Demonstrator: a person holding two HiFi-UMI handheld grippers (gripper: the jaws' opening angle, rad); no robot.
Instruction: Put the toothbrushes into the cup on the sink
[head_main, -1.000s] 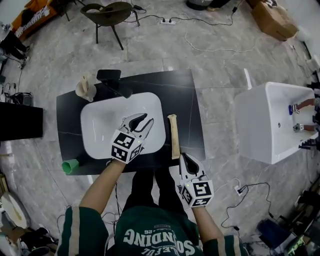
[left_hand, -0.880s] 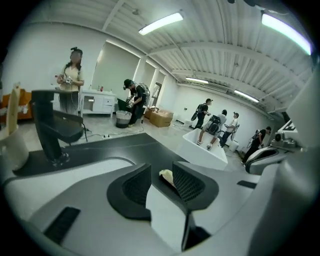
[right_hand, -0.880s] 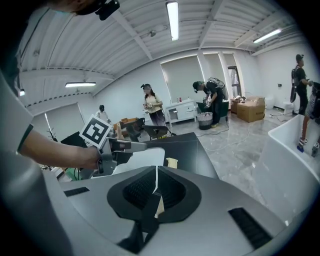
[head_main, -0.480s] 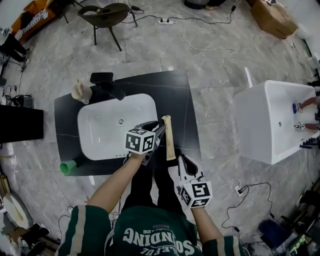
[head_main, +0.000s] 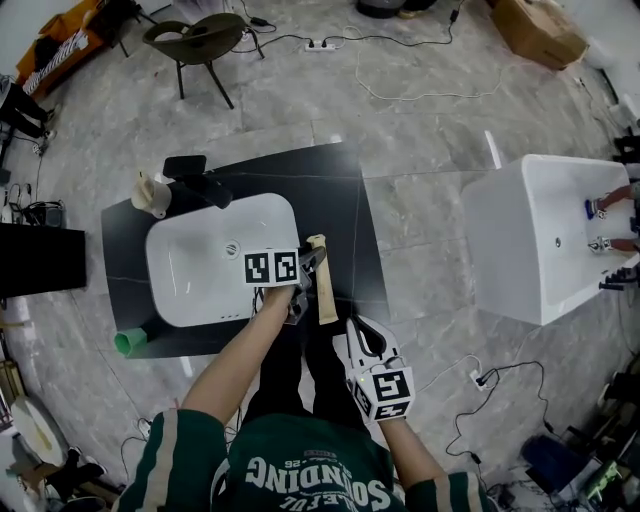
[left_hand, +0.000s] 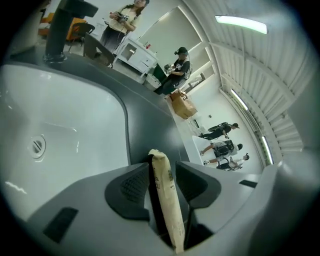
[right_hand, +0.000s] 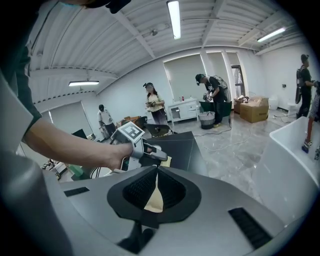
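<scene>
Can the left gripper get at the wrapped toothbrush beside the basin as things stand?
Probably yes. The left gripper has its jaws, which have just been opening, already on either side of the wrapped toothbrush, without pressing on it. Nothing looks to block a close.

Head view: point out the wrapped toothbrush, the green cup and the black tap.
wrapped toothbrush (head_main: 324, 300), head view, wrapper's near half
green cup (head_main: 133, 341), head view, its side
black tap (head_main: 185, 167), head view, its base

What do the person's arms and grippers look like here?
The left gripper and the right gripper look alike: pale grey bodies, black ribbed pads, and a cube with black-and-white square markers. No cables show. The short sleeves are dark green with white stripes.
</scene>
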